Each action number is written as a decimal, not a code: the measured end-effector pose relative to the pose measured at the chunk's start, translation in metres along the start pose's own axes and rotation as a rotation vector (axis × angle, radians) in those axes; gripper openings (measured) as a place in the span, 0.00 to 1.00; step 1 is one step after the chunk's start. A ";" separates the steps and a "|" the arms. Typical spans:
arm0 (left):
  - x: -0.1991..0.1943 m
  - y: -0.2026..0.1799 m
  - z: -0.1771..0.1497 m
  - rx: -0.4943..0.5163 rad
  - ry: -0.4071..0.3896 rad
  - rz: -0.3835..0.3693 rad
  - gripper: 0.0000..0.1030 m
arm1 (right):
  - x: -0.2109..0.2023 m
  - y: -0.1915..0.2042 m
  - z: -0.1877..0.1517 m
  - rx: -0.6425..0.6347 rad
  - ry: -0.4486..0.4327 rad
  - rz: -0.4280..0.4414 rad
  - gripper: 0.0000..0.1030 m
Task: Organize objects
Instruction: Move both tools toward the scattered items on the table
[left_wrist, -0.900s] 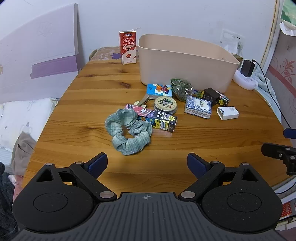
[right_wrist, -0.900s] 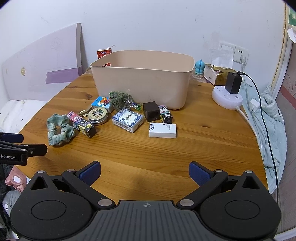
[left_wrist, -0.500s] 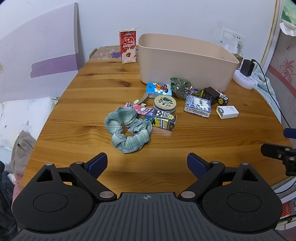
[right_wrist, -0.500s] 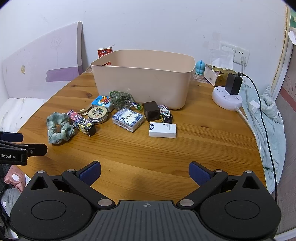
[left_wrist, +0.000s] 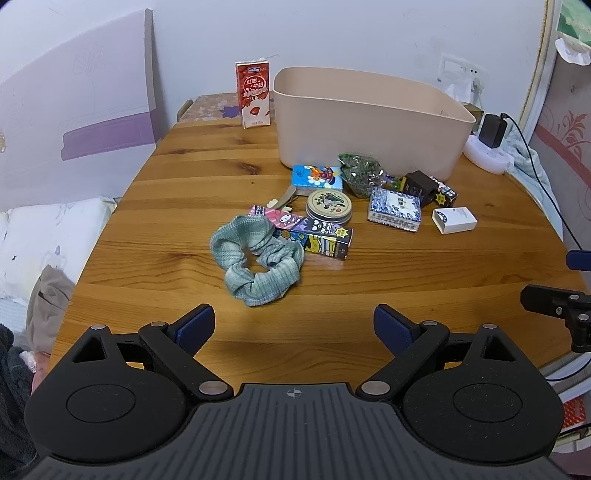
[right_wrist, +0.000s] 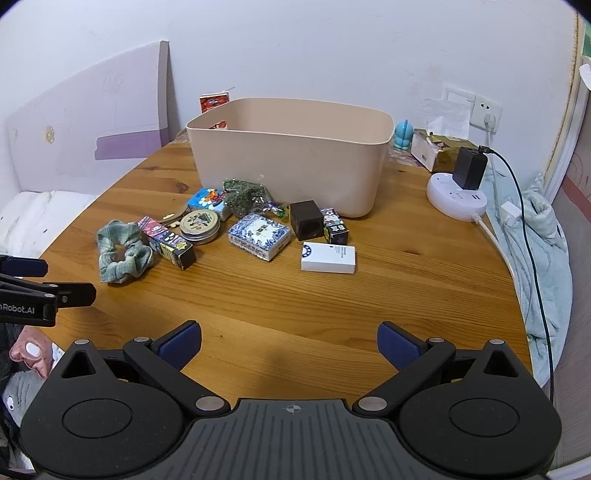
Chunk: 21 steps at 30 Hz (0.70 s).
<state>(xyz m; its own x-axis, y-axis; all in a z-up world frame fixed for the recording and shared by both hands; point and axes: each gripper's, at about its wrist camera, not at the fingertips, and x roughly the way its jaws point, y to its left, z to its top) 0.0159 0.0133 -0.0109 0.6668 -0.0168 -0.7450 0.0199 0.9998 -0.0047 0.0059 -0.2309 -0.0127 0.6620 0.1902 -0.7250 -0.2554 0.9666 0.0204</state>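
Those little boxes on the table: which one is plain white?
The white box, lying flat at the right end of the clutter, nearest the right gripper. The others beside it carry cartoon prints, blue-and-white patterns, or are black.

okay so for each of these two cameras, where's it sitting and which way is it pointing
Left wrist view: on the left hand-held gripper, low at the table's near edge, facing the scrunchie and bin; its open fingers show.
Right wrist view: on the right hand-held gripper, further right, facing the white box; its open fingers show.
Shared: both see the bin, the clutter, and each other's gripper.
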 end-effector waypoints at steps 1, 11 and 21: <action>0.000 0.000 0.000 0.002 0.001 0.000 0.92 | 0.000 0.000 0.000 -0.002 0.001 0.000 1.00; 0.002 0.000 0.001 0.001 0.005 0.001 0.92 | 0.004 -0.001 0.002 -0.004 0.006 -0.005 1.00; 0.011 0.007 0.011 -0.013 0.004 0.011 0.92 | 0.013 -0.008 0.010 -0.006 0.002 -0.033 1.00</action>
<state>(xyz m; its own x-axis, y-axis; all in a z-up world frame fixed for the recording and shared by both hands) 0.0315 0.0204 -0.0123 0.6639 -0.0062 -0.7478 0.0033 1.0000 -0.0053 0.0238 -0.2347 -0.0158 0.6685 0.1574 -0.7269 -0.2375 0.9713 -0.0081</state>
